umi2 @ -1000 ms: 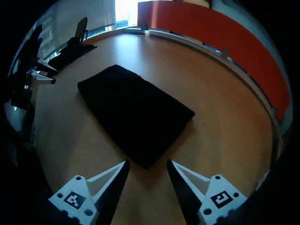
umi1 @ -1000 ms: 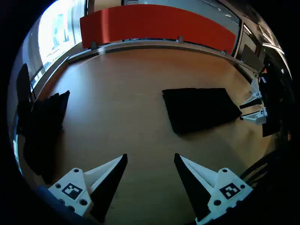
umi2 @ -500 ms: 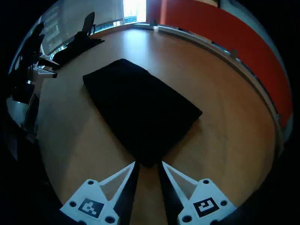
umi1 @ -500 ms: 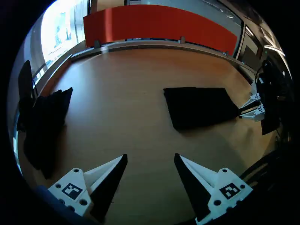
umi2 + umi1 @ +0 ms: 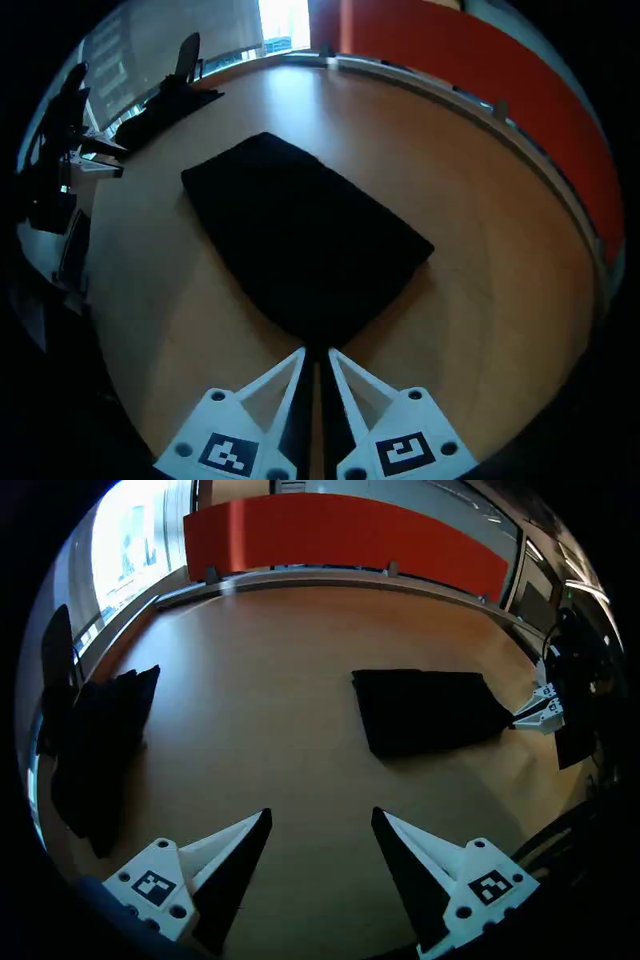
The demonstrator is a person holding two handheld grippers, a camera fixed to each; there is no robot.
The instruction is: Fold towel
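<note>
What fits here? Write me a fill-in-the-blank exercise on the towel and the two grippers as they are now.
1. The towel lying flat on the wooden table is ___ in colour.
2. The right gripper has its fingers closed on one ___ of the towel.
3. The left gripper hangs over bare table with its fingers ___.

Missing words: black; corner; open.

Wide wood-tone surface (image 5: pixel 264 704) is taking up most of the rm, w/ a grey rail (image 5: pixel 336 576) running along its far edge. Red-orange partition (image 5: pixel 336 528) is standing just behind the rail. Daylight is pouring thru a window (image 5: pixel 120 544) at one end, glaring off the wood. Dark chair (image 5: pixel 54 648) is sitting nr the window; ceiling strip lights (image 5: pixel 582 584) are glowing opposite.
</note>
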